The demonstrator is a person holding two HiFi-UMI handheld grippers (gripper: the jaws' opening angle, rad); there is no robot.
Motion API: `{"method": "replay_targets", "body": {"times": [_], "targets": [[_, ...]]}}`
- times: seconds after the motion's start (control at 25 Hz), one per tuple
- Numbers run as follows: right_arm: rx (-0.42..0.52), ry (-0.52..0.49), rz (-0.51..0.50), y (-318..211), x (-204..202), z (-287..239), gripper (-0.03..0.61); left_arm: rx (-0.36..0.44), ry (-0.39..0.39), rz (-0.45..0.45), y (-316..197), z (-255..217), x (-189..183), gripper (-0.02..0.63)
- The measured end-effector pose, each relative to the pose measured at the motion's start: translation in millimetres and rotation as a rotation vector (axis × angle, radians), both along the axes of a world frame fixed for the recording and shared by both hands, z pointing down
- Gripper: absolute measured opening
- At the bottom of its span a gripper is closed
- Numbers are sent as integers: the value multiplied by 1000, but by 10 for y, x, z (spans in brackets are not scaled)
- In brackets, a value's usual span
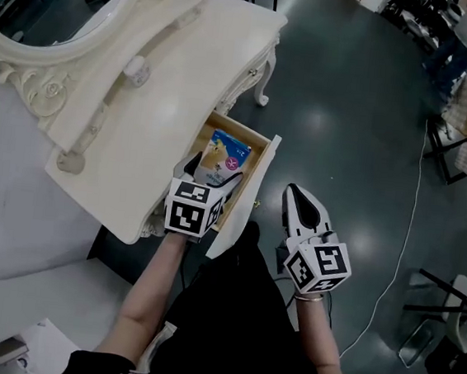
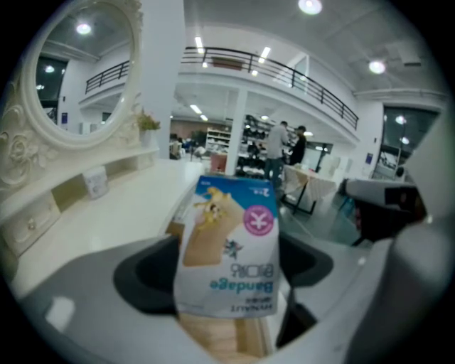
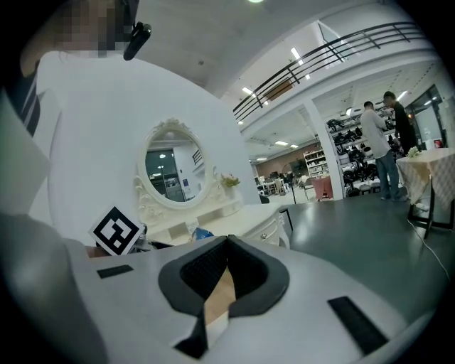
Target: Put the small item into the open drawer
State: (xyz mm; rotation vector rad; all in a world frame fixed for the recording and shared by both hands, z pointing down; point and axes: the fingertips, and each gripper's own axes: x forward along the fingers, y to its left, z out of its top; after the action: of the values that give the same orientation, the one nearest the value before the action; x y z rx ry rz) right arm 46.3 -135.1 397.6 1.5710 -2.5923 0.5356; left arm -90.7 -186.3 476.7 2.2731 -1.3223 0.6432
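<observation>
Pinching the bandage packet (image 2: pixel 227 249) at its near end, the left gripper (image 1: pixel 210 174) holds it over the open drawer (image 1: pixel 267 156) of the dressing table (image 1: pixel 156 91). The right gripper (image 1: pixel 300 202) has its jaws pressed together on nothing, just beside the drawer front.

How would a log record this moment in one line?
Left gripper: holds bandage packet over open drawer | Right gripper: shut, empty | Packet: not yet released
</observation>
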Motion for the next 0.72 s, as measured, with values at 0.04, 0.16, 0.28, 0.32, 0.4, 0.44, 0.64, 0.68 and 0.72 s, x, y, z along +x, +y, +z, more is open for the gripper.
{"method": "replay_targets", "body": {"times": [0.04, 0.16, 0.28, 0.32, 0.4, 0.44, 0.64, 0.68, 0.72], "targets": [[-1, 0, 6, -39, 18, 6, 5, -8, -6, 4, -44, 34, 15, 437], [-14, -3, 21, -152, 81, 39, 5, -32, -15, 12, -176, 137, 74, 437], [-23, -7, 32, -273, 137, 78, 5, -54, -24, 18, -317, 249, 134, 437], [-27, -9, 34, -309, 150, 94, 5, -62, -30, 19, -360, 288, 148, 437], [-36, -8, 37, -367, 179, 128, 5, -80, -40, 22, -423, 373, 177, 437], [-40, -7, 38, -393, 195, 146, 5, -89, -45, 23, -447, 420, 190, 437], [-62, -3, 39, -511, 232, 268, 5, -138, -70, 10, -534, 687, 179, 437], [-68, -3, 39, -531, 238, 295, 5, -148, -72, 7, -547, 735, 173, 437], [-74, -4, 39, -551, 243, 322, 5, -158, -74, 4, -558, 784, 169, 437]]}}
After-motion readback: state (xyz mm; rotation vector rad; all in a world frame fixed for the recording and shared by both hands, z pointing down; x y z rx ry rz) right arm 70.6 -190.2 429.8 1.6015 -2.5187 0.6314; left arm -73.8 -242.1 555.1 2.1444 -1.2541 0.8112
